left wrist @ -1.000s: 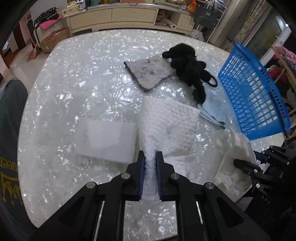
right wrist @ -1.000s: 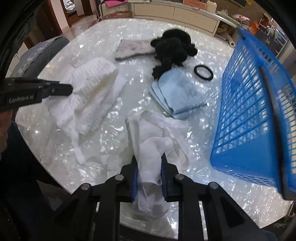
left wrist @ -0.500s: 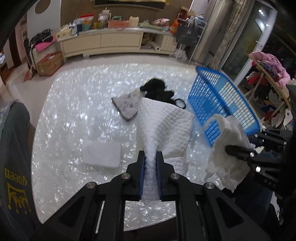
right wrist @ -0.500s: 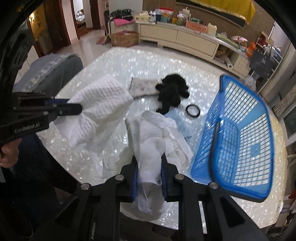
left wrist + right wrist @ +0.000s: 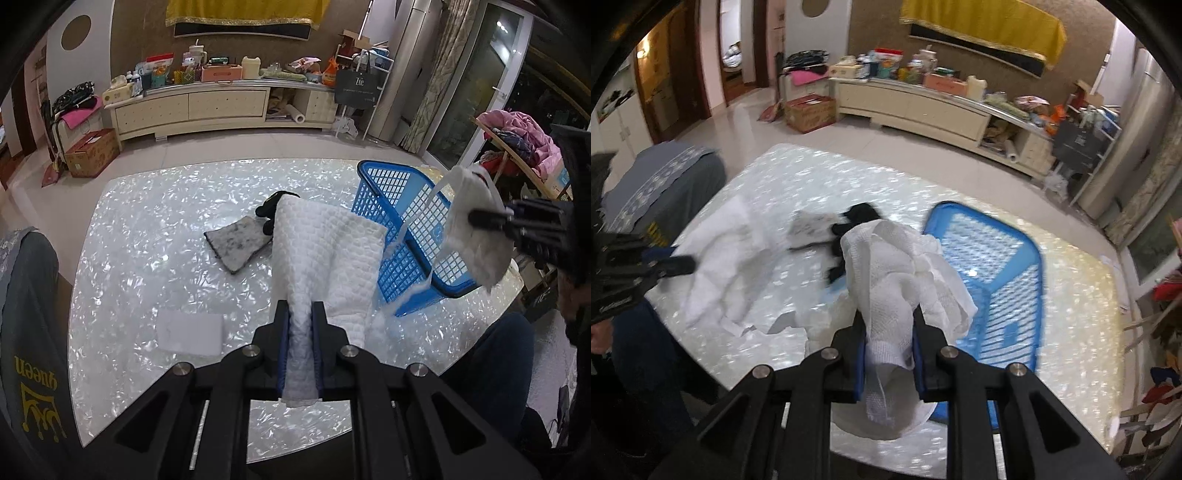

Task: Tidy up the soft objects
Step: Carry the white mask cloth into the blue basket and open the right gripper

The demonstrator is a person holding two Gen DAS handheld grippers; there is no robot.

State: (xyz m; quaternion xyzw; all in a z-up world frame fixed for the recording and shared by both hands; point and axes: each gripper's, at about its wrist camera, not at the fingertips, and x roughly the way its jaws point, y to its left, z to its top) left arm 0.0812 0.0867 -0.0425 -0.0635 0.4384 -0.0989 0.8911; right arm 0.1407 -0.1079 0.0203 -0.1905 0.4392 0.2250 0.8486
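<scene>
Looking along your left gripper point(image 5: 299, 325), you have its jaws closed tight on a bunched edge of the white quilted cloth point(image 5: 325, 251), which hangs lifted above the worktop point(image 5: 147, 236), probably so it clears the other items on the way to the blue basket point(image 5: 410, 236) near the right edge. On the pearly, reflective surface lie a grey mat point(image 5: 236, 243) near the middle, a black plush toy point(image 5: 273, 210) just behind it, and a white foam pad point(image 5: 190, 332) toward the near left edge; a long cream sideboard point(image 5: 192, 107) crowded with clutter lines the far wall. Along your right gripper point(image 5: 888, 347), the jaws are clamped on a crumpled white mesh cloth point(image 5: 905, 273), held high in front of the basket point(image 5: 1004, 273), which in this blurred view lies open-side up, a sensible position, you may judge, for dropping the cloth in. Tiled floor surrounds the worktop.
</scene>
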